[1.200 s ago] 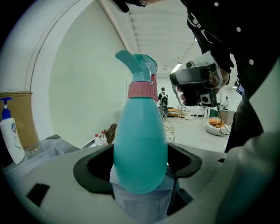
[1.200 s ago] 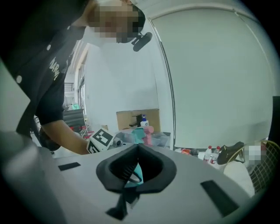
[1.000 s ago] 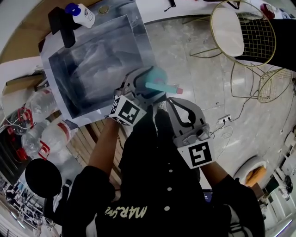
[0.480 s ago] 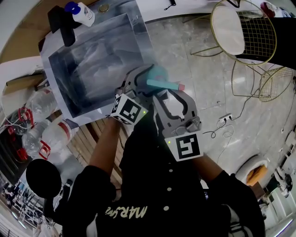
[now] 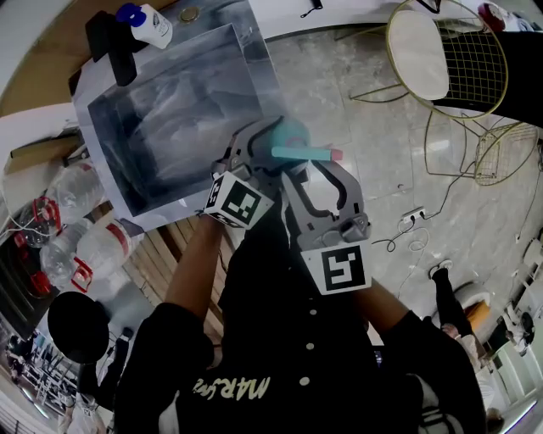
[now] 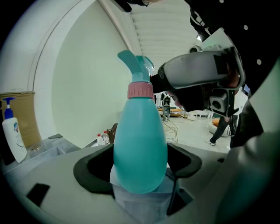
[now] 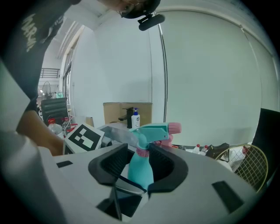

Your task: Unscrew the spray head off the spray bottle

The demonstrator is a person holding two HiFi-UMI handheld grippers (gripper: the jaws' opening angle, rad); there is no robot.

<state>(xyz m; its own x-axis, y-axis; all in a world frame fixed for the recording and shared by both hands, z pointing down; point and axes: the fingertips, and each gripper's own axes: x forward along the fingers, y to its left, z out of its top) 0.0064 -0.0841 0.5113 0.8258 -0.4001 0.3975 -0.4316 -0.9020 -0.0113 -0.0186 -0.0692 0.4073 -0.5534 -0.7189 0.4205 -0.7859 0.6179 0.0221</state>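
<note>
My left gripper is shut on the belly of a teal spray bottle and holds it upright over the floor. A pink collar joins the bottle to its teal spray head, which ends in a pink nozzle. My right gripper has come up to the bottle. Its jaws have just been opening and now stand open on either side of the bottle's upper part, just below the collar. I see no pad pressing on it.
A grey tray lies on the table at upper left, with a white pump bottle behind it. Water bottles stand at the left. A gold wire chair is on the marble floor at upper right.
My right gripper has moved up and left from beside the bottle to its neck, and its jaws have opened. The left gripper and the bottle have stayed put.
</note>
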